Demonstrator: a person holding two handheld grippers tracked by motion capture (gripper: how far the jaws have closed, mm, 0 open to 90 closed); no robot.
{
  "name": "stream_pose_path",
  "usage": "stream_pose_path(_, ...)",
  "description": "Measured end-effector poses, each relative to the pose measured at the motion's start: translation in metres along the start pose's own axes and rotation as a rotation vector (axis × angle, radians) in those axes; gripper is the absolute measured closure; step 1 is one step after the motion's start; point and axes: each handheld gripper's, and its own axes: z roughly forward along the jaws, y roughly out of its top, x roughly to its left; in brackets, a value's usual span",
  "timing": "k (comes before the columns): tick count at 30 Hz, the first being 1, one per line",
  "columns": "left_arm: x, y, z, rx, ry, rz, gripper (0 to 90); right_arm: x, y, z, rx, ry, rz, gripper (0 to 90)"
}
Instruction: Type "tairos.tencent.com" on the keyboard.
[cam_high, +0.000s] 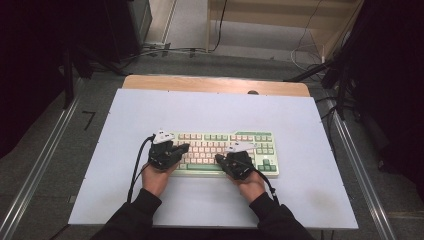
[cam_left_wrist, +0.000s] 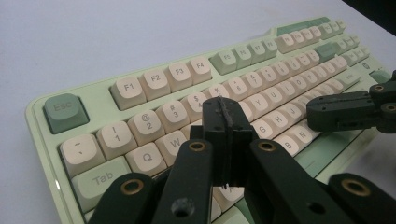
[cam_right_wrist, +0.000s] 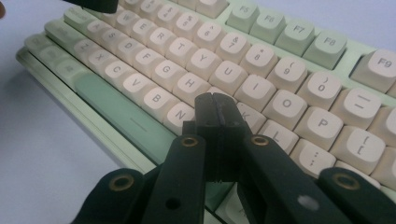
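Here, keyboard under both grippers (jaws pressed together), seemingly touching keys.

Grey floor, pale wooden shelving, dark surroundings.

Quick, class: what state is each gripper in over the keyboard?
Left gripper: closed, holding nothing, over the keyboard.
Right gripper: closed, holding nothing.

a white mat covers the wooden table.
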Motion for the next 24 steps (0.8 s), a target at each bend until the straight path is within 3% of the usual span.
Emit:
stream_pose_path(7, 0.0, 0.001, -0.002, -0.01, -0.002, -0.002, 90.0, -0.003, 0.004, -0.008, -0.031, 0.007, 0.024, 87.2)
stream_pose_path(19, 0.003, 0.002, -0.008, -0.029, -0.003, -0.015, 90.0, -0.021, 0.004, -0.028, -0.074, -0.027, 0.062, 83.9)
stream_pose_path(24, 0.003, 0.001, -0.011, -0.035, -0.006, -0.019, 90.0, -0.03, 0.0, -0.037, -0.085, -0.045, 0.08, 78.7)
